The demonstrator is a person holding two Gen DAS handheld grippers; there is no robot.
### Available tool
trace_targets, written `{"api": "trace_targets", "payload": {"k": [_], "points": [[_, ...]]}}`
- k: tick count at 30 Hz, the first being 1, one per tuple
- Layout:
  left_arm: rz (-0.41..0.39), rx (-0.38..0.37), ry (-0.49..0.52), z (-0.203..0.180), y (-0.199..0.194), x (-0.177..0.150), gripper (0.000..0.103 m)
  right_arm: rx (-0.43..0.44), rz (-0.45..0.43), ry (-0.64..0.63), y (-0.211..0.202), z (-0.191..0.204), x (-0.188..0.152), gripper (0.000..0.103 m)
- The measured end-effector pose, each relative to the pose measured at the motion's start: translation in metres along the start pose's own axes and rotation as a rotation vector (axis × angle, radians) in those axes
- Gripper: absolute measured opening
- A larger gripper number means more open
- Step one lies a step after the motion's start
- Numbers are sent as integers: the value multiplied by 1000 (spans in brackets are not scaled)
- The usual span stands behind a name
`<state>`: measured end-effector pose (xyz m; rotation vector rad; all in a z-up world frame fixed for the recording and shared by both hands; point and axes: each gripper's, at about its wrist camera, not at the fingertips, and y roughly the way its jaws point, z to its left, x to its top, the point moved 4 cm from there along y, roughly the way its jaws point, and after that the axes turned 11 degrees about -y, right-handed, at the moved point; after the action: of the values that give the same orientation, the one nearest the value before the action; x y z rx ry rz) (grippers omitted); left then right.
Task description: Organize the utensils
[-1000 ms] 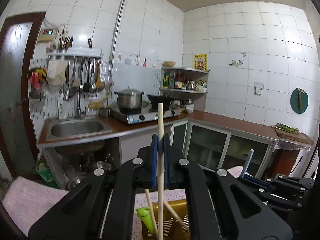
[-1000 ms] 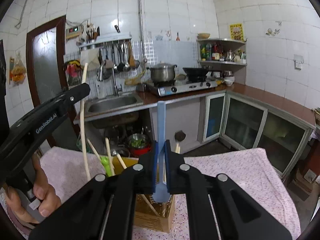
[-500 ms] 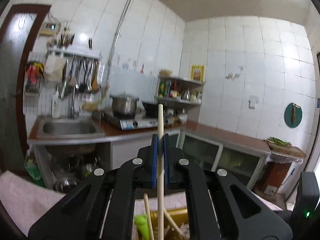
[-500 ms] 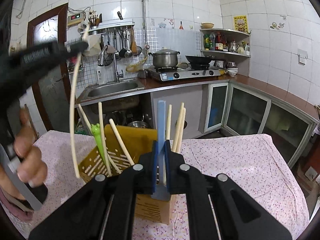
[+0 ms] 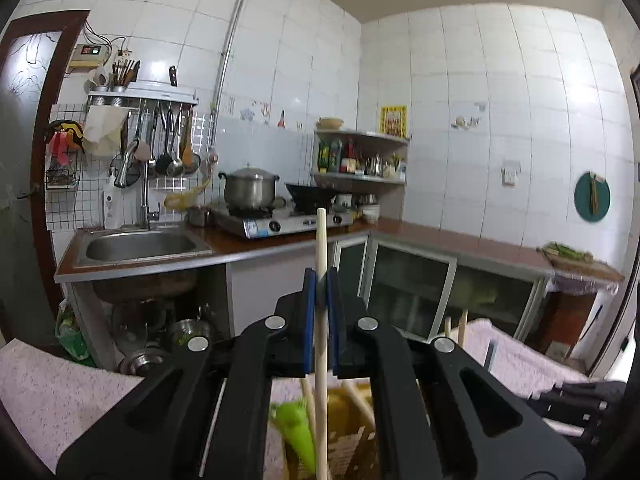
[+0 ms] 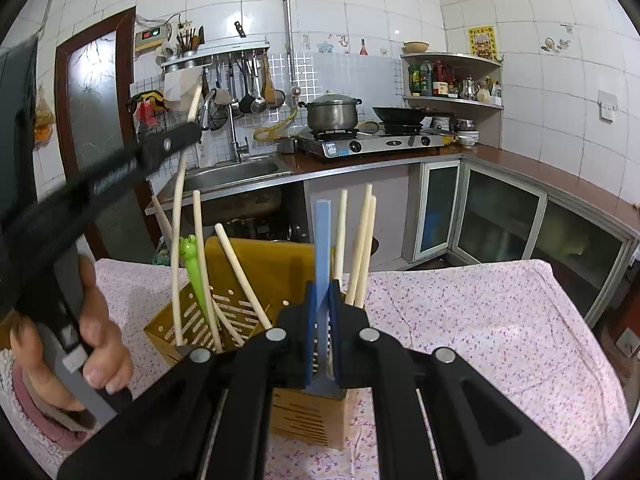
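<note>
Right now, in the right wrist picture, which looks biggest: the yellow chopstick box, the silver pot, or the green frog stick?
1. Yellow chopstick box, biggest.
2. Green frog stick, long but thin.
3. Silver pot, smallest-looking.
The pot stands far back on the stove, so it may really be bigger than it looks.

The yellow holder (image 6: 256, 264) stands on the flowered tablecloth (image 6: 460, 320) with chopsticks (image 6: 362, 248) and a green utensil (image 6: 196, 272) sticking up and fanning out, crowding the way in from above; the left gripper (image 6: 192, 132) and its long chopstick (image 6: 178, 240) cross the left side, with the hand (image 6: 96, 328) just beside the holder; the right gripper (image 6: 322, 292) and its blue stick (image 6: 322, 248) block the front; to the right the cloth lies bare and open.
</note>
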<state>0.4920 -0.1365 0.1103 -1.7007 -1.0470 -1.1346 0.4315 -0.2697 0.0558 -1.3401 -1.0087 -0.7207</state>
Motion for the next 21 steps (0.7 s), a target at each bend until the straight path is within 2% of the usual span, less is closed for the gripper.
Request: {"api": "trace_targets", "payload": {"k": [9,14,15,16,17,18,20,21], "points": [[121,22,-12,24,-11,-40,5,-3,-37,23,13,5,-21,7],[158,32,-32,33,-28,-46,7,-13,-40,18,12,12,-25,10],[162,31,-30,33,-34,-44,11,-14,-36,19,10,12,-24,23],[160,37,-26,35,-44,-41,21,-17,-40,24,4,12,-23,35],[157,44,-26,36,-52,-38,36,-26,-57,28,-3,12,-22,55],[150,53,-30,38,-62,-34,44,-37,-74,23,-11,13,-20,59],[130,70,-38,43,-81,-27,69,-49,-74,7,-23,15,-16,59],[123,81,-38,45,-91,-24,74,-54,-73,5,-31,16,-14,59]]}}
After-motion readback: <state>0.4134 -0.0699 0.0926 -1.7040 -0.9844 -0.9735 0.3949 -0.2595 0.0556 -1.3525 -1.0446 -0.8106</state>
